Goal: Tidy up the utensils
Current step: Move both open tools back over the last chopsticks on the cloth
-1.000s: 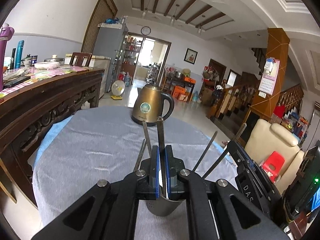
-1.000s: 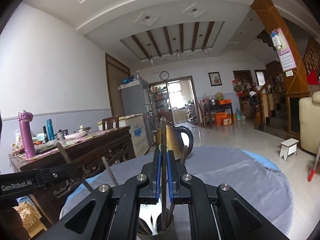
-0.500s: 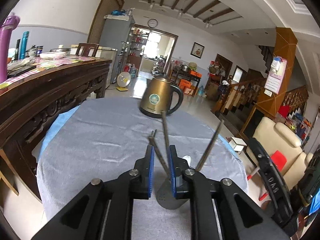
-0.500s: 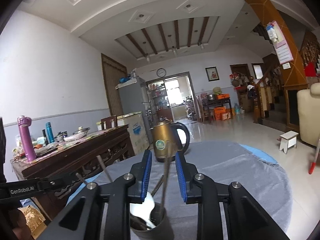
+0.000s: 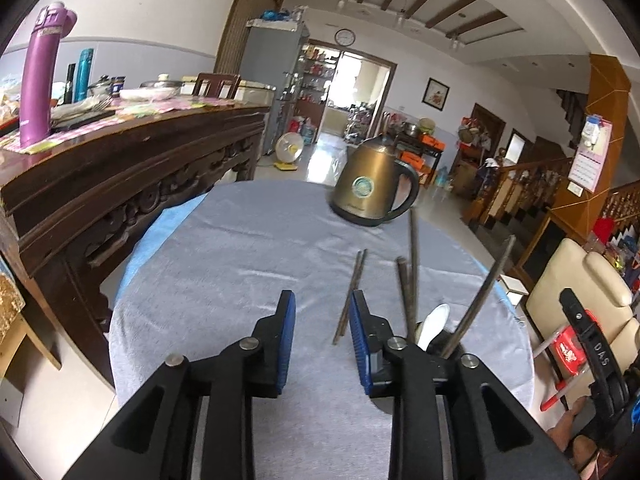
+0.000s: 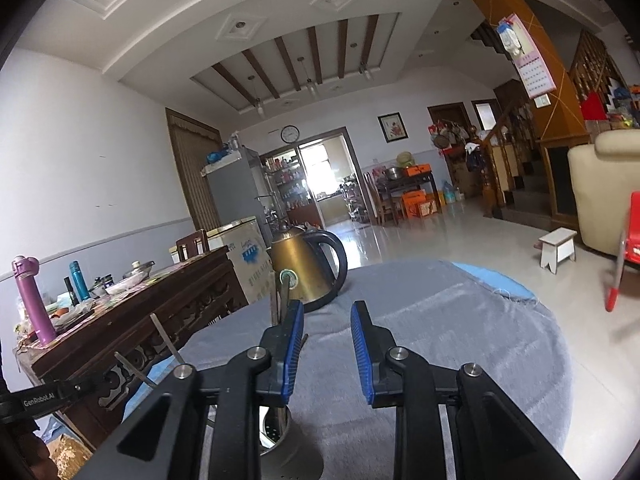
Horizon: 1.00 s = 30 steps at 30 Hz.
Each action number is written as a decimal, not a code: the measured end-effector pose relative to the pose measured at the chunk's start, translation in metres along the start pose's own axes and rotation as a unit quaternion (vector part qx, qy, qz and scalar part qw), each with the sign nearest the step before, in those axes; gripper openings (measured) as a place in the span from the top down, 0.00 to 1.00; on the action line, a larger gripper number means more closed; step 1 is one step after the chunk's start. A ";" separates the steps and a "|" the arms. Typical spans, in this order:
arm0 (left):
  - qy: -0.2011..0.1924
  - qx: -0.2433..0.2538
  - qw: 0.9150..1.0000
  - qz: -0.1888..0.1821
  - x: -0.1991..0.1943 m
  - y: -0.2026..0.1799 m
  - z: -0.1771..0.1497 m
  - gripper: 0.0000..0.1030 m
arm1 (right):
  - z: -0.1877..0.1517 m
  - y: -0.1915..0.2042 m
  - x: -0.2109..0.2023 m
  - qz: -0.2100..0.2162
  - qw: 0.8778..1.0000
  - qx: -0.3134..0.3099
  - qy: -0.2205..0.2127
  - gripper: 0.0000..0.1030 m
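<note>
A metal utensil holder (image 6: pixel 280 436) stands on the grey cloth of the round table (image 5: pixel 248 264); in the left wrist view it is mostly hidden behind my right finger. Several dark chopsticks (image 5: pixel 412 276) and a white spoon (image 5: pixel 434 322) stick out of it. A pair of chopsticks (image 5: pixel 350 296) lies flat on the cloth ahead of my left gripper (image 5: pixel 322 328), which is open and empty. My right gripper (image 6: pixel 327 344) is open and empty, above and just right of the holder; chopstick tips (image 6: pixel 280 300) show left of it.
A brass kettle (image 5: pixel 370 188) stands at the table's far side, also in the right wrist view (image 6: pixel 306 270). A dark carved sideboard (image 5: pixel 120 160) with a purple bottle (image 5: pixel 42 76) runs along the left. A cream armchair (image 5: pixel 576 284) is off the right edge.
Both grippers were shut on chopsticks over the holder a second ago. They have opened, let the chopsticks drop in, and drawn back; the left has shifted left of the holder.
</note>
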<state>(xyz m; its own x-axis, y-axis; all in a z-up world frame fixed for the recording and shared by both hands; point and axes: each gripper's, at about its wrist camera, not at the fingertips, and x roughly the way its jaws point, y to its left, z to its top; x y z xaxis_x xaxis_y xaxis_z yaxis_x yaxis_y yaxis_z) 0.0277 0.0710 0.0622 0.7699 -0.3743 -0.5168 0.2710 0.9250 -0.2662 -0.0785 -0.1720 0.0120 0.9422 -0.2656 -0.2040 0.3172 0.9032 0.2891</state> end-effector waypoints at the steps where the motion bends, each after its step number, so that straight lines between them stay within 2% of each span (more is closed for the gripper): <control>1: 0.004 -0.002 1.000 0.005 0.003 0.003 -0.001 0.71 | -0.001 -0.002 0.001 -0.001 1.000 0.003 0.003 0.74; 10: 0.059 0.014 0.998 0.019 0.035 0.017 -0.021 0.71 | -0.010 -0.019 0.014 -0.011 0.999 0.030 0.036 0.70; 13: 0.085 0.018 0.996 0.012 0.052 0.022 -0.032 0.71 | -0.012 -0.025 0.019 -0.015 0.998 0.039 0.048 0.69; 16: 0.105 0.044 0.993 0.003 0.070 0.019 -0.042 0.71 | -0.016 -0.030 0.027 -0.018 0.997 0.050 0.064 0.69; 20: 0.115 0.056 0.991 -0.027 0.086 0.016 -0.051 0.71 | -0.025 -0.040 0.037 -0.024 0.994 0.065 0.085 0.69; 25: 0.154 0.060 0.985 -0.043 0.116 0.011 -0.058 0.71 | -0.031 -0.049 0.044 -0.031 0.992 0.077 0.100 0.69; 30: 0.172 0.073 0.981 -0.054 0.139 0.002 -0.062 0.71 | -0.037 -0.055 0.054 -0.036 0.989 0.083 0.115 0.69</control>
<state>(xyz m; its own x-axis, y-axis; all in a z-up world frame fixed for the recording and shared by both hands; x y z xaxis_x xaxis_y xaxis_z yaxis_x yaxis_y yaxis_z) 0.0995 0.0168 -0.0608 0.4984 -0.4475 -0.7425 0.4400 0.8686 -0.2281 -0.0486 -0.2239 -0.0495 0.8729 -0.2261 -0.4323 0.4144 0.8113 0.4124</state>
